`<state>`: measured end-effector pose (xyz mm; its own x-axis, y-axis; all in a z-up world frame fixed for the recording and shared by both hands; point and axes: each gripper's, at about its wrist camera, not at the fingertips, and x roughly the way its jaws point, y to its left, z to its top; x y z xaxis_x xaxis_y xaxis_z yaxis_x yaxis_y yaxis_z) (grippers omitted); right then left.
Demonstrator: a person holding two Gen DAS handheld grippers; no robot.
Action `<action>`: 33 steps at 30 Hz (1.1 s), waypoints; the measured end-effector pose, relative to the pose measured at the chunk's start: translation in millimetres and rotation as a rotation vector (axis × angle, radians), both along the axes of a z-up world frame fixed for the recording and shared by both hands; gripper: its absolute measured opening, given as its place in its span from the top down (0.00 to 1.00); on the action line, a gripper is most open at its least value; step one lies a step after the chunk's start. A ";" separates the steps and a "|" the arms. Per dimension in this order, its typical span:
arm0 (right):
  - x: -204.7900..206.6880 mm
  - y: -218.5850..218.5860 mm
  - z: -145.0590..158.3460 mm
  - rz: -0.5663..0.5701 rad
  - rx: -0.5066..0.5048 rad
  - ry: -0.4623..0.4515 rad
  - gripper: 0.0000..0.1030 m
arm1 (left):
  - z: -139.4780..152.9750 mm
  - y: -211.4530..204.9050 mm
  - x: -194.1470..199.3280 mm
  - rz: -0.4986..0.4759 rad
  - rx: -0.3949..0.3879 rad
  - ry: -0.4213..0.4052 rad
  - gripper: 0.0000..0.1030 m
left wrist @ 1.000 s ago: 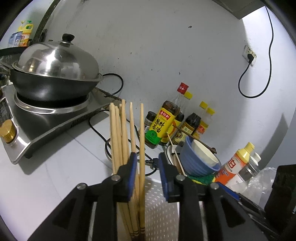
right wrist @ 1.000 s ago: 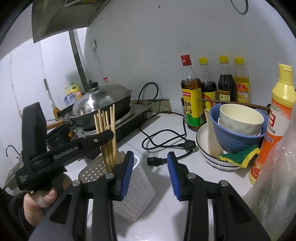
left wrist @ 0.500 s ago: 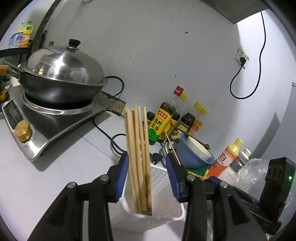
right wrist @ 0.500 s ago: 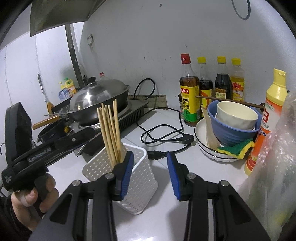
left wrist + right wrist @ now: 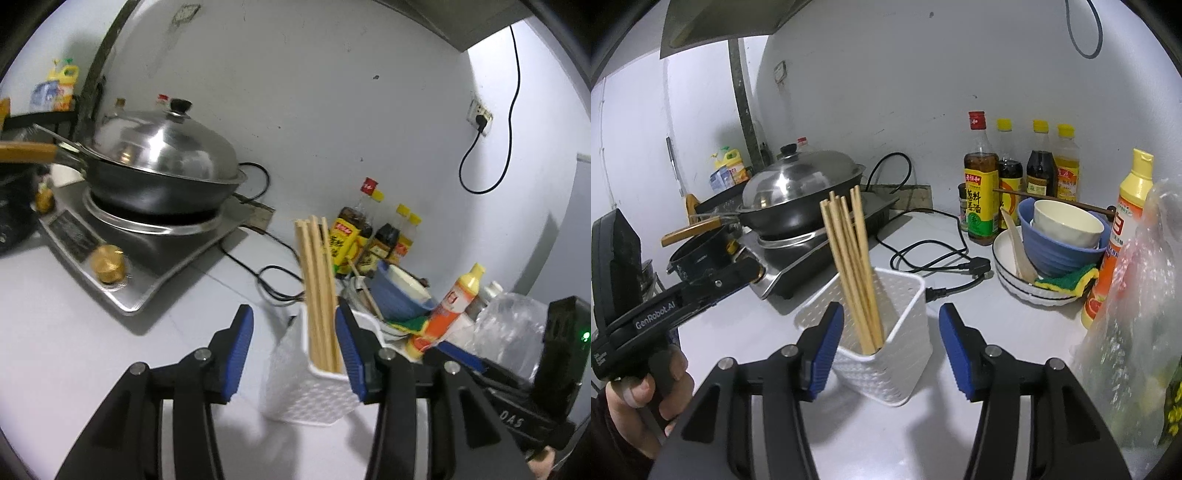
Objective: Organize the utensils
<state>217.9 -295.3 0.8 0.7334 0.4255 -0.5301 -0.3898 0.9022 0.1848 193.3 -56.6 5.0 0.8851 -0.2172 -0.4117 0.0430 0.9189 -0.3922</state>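
The worktop [image 5: 960, 424] fills the lower half of both views, white and mostly bare in front of me. On it, left of centre in the right view, the stove [image 5: 827, 254] carries the lidded wok [image 5: 798, 195], with a cord [image 5: 934, 258] looped on the surface to its right. At the right edge a plastic bag [image 5: 1137, 306] leans in, with a squeeze bottle [image 5: 1123, 236] behind it and a plate [image 5: 1015, 284] holding a blue bowl [image 5: 1056, 247] and a sponge [image 5: 1067, 278]. Four sauce bottles [image 5: 980, 192] stand against the wall, upper right of centre. The white basket [image 5: 886, 332] sits low in the middle of the frame, upright, with the chopsticks [image 5: 853, 258] standing in its near corner and leaning a little to the upper left. My right tongs [image 5: 892, 350] are apart, the jaws just opened wider, a pad on each side of the basket without pressing it. My left tongs [image 5: 293, 350] are apart too, also just opened; in the left view the basket and chopsticks show near the right pad, and I cannot tell whether it touches. My left hand [image 5: 646, 398] grips its handle at lower left.
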 end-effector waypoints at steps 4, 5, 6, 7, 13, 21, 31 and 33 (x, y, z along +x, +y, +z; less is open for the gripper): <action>-13.4 7.2 0.3 -0.007 -0.016 0.006 0.50 | 1.6 14.0 -15.3 0.011 0.025 0.002 0.55; -15.6 8.4 0.6 -0.008 -0.018 0.006 0.50 | 1.7 18.0 -19.5 0.012 0.032 0.002 0.55; -20.0 10.8 1.1 -0.012 -0.024 0.007 0.50 | 1.8 21.8 -23.6 0.013 0.039 0.002 0.55; -22.1 12.3 1.7 -0.014 -0.027 0.006 0.50 | 1.7 24.4 -26.8 0.013 0.045 0.002 0.54; -46.2 23.9 6.8 -0.022 -0.043 -0.009 0.49 | 2.7 45.1 -51.5 0.035 0.072 -0.003 0.54; -83.4 36.6 12.3 -0.038 -0.049 -0.046 0.43 | 11.9 55.6 -90.9 0.020 0.193 -0.037 0.53; -120.3 33.3 23.3 -0.065 -0.056 -0.085 0.42 | 40.1 64.3 -130.9 0.051 0.308 -0.121 0.32; -125.9 29.4 28.7 -0.074 -0.058 -0.100 0.42 | 44.5 63.0 -134.5 0.057 0.323 -0.137 0.25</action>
